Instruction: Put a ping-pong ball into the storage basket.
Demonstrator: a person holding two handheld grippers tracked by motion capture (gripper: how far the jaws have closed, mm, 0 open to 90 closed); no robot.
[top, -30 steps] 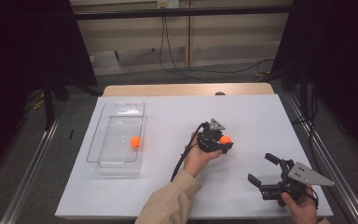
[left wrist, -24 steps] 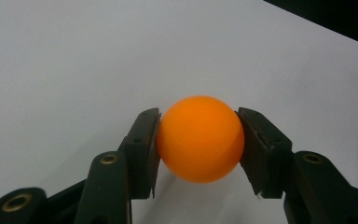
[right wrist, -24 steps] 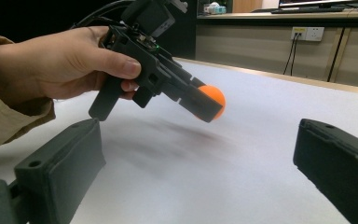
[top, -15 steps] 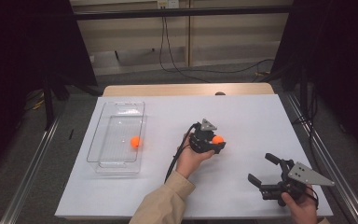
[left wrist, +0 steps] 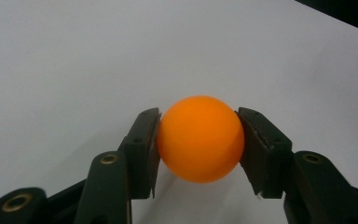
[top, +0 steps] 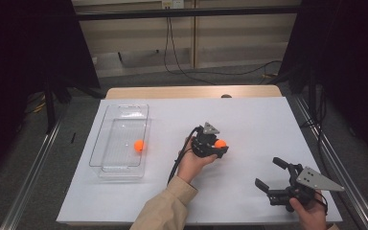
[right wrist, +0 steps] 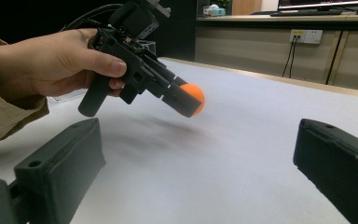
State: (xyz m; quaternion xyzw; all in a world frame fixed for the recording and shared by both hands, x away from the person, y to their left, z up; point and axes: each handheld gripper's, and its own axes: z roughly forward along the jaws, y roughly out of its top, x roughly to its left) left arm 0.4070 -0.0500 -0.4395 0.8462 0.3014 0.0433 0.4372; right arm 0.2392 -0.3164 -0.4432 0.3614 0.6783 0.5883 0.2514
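Pinching the light, smooth orange ball (left wrist: 199, 139) across its middle, the left tongs (top: 219, 145) looked liable to slip, while the right tongs (top: 274, 173) stood open and empty.

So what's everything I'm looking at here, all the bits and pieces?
Orange ball: one, orange, pinched between the left gripper's jaws, lifted off the table.
Second orange ball: one, orange, inside the clear tray.
Clear tray: one, see-through plastic, left part of the table.
Table: one, white top.
Wall socket: one, white, on the wall beyond the table.
Left gripper: one, black, mid-table, shut on the ball.
Right gripper: one, black, near right corner, jaws open with nothing between them.
Left hand: one, beige sleeve.
Right hand: one.
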